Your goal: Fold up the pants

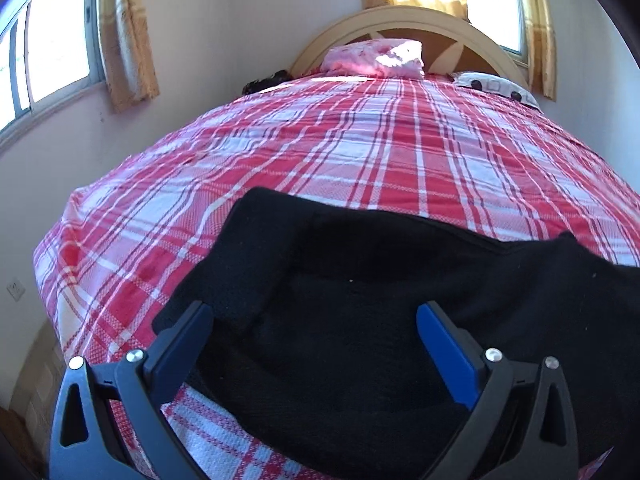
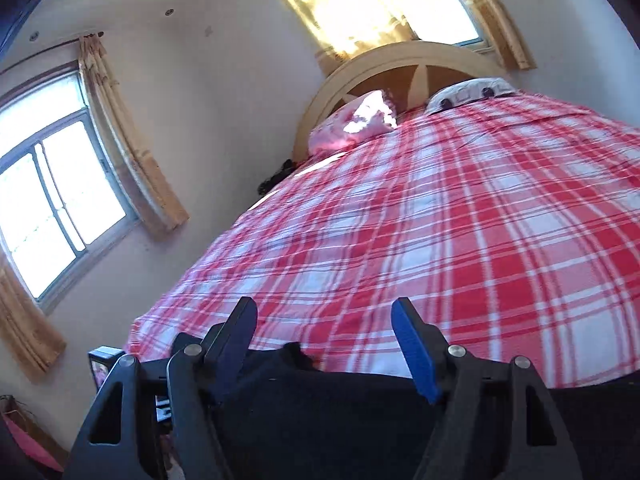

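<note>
Pants (image 1: 360,280), black and bunched in thick folds, lie at the near edge of the bed (image 1: 360,152), toward its near right corner in the left wrist view, on a red-and-white plaid cover. Left tongs (image 1: 316,316) hang above the dark cloth with both jaws spread wide, the pants showing between them; neither pad presses on the fabric. Right tongs (image 2: 324,312) are also parted, tilted, with only plaid cover showing in the gap between the tips; the black pants (image 2: 320,400) lie below and behind the fingers, along the bottom of that view, and nothing is gripped. At the far end of the bed, against the curved wooden headboard (image 1: 408,16), rests a pink pillow (image 1: 376,58), and a pale pillow with dark spots (image 1: 496,86) lies near the far right corner. Sunlit windows with tan curtains (image 1: 128,40) stand behind and beside the bed.
</note>
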Tool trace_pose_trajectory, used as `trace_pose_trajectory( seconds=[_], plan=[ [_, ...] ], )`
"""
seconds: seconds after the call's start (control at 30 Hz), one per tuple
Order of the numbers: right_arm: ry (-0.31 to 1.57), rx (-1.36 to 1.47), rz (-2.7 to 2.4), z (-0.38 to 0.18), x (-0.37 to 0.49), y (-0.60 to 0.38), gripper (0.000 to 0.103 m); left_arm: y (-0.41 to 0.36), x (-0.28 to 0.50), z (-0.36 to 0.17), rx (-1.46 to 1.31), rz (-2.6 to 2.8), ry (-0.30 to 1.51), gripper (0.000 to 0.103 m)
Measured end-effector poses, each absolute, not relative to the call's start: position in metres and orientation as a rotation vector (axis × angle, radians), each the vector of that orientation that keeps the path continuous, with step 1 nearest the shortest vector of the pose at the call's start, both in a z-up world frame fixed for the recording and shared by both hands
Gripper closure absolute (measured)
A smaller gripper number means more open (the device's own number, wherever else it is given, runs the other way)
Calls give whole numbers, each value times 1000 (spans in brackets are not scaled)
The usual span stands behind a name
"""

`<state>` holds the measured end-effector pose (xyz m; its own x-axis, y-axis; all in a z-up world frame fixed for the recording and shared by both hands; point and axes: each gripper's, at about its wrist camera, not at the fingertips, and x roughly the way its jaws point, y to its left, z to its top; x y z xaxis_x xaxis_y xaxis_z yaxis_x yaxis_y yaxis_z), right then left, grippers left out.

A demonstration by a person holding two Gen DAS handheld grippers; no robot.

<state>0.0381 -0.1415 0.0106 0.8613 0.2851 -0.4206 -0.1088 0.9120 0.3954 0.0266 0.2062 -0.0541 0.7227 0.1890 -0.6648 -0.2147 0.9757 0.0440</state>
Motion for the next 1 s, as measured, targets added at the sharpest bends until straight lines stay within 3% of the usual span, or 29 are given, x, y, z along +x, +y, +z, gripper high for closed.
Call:
trace_pose_trajectory(
  seconds=[0.03, 0.07, 0.13, 0.33, 0.47, 0.6, 0.87, 1.0],
  plan=[
    [512, 341, 209, 9, 36, -142, 36, 206, 27, -54, -28, 229, 733, 0],
    [539, 300, 206, 7, 36, -139, 53, 205, 27, -54, -21, 231, 733, 0],
    [609, 173, 198, -2, 35, -120, 69, 205, 25, -55, -18, 237, 730, 0],
    [761, -54, 154, -55, 37, -85, 71, 203, 27, -57, -8, 249, 722, 0],
    [711, 213, 157, -51, 27, -138, 69, 206, 29, -56, -16, 231, 728, 0],
    [583, 268, 23, -27, -23, -190, 69, 205, 30, -56, -12, 238, 732, 0],
    [678, 489, -392, -41, -100, -356, 69, 203, 35, -54, -18, 269, 766, 0],
    [513, 717, -574, -35, -162, -439, 69, 202, 35, -53, -17, 284, 779, 0]
  ],
)
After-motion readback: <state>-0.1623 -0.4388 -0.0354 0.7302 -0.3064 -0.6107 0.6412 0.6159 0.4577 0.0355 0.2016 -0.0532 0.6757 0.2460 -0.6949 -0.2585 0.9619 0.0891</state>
